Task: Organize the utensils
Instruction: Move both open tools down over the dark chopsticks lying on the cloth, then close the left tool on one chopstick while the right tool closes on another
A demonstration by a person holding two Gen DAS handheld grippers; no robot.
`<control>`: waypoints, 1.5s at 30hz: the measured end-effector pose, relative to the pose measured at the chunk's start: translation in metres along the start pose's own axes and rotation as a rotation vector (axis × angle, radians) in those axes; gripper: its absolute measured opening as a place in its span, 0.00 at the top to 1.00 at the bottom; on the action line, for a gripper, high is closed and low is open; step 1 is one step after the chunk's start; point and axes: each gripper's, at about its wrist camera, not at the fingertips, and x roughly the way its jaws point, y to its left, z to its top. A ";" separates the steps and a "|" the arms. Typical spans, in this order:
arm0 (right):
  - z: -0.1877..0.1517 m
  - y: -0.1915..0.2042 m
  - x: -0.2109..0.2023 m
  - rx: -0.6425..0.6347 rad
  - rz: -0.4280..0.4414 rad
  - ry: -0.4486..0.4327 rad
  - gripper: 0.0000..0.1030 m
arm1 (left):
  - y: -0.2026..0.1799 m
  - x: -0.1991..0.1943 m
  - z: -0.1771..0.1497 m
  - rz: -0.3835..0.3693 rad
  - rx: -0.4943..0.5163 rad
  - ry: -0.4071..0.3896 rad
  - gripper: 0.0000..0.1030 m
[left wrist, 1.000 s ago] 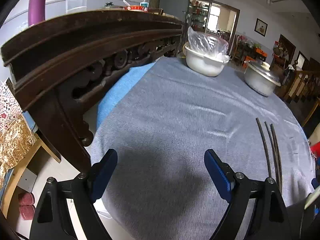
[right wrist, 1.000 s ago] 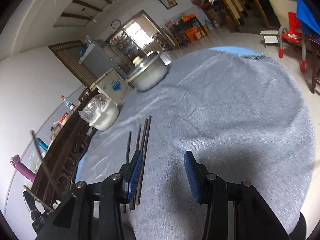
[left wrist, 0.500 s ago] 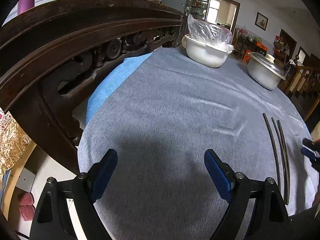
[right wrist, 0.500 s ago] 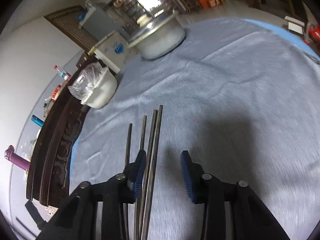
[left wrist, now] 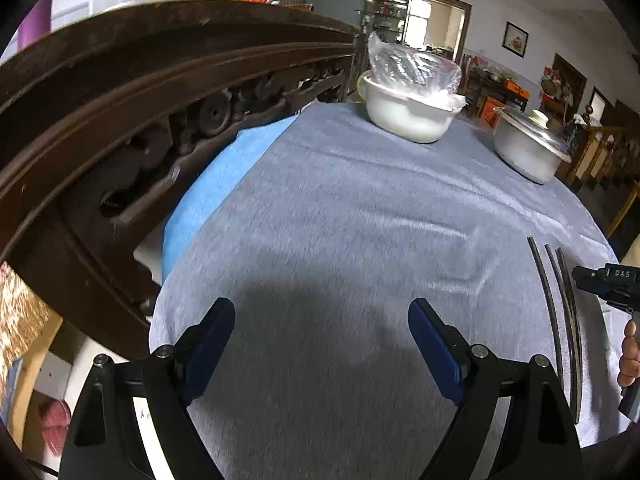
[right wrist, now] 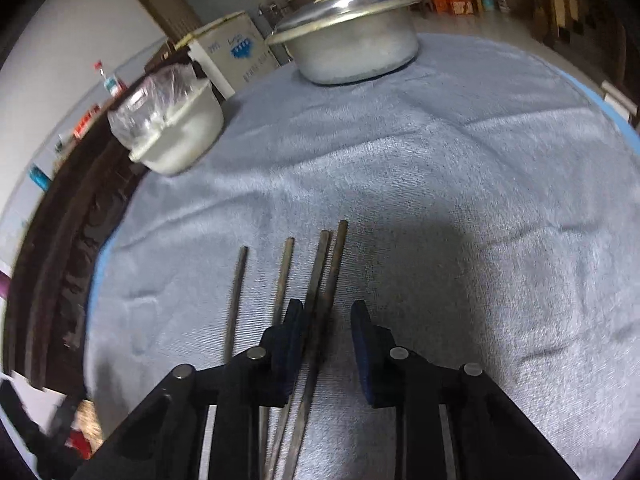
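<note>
Right gripper (right wrist: 326, 316) jaws apart, straddling the rightmost chopsticks (right wrist: 324, 276) at lower centre, not clamped. Left gripper (left wrist: 320, 320) wide apart over bare grey cloth (left wrist: 340, 208), lower centre of frame.

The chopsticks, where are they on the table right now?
The four chopsticks lie side by side on the grey cloth, near the table's front edge. In the right wrist view, the open right gripper straddles the rightmost two.

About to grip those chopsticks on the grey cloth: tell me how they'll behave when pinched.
The chopsticks look thin, straight and rigid, so probably stiff and light. Round shafts may roll or scissor apart between the right gripper, though the soft tablecloth likely damps sliding.
</note>
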 end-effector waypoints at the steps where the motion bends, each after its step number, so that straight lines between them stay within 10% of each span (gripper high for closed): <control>1: 0.000 0.003 0.002 -0.018 -0.020 0.003 0.75 | -0.002 0.000 0.002 0.000 0.010 -0.005 0.14; 13: 0.005 0.023 0.014 -0.203 -0.204 0.037 0.84 | -0.070 0.019 0.041 -0.091 0.249 -0.037 0.14; 28: 0.040 -0.010 0.018 -0.097 -0.215 0.146 0.85 | -0.186 0.087 0.084 -0.334 0.375 0.244 0.14; 45: 0.066 0.003 0.036 -0.173 -0.298 0.209 0.84 | -0.253 0.126 0.068 -0.261 0.531 0.443 0.30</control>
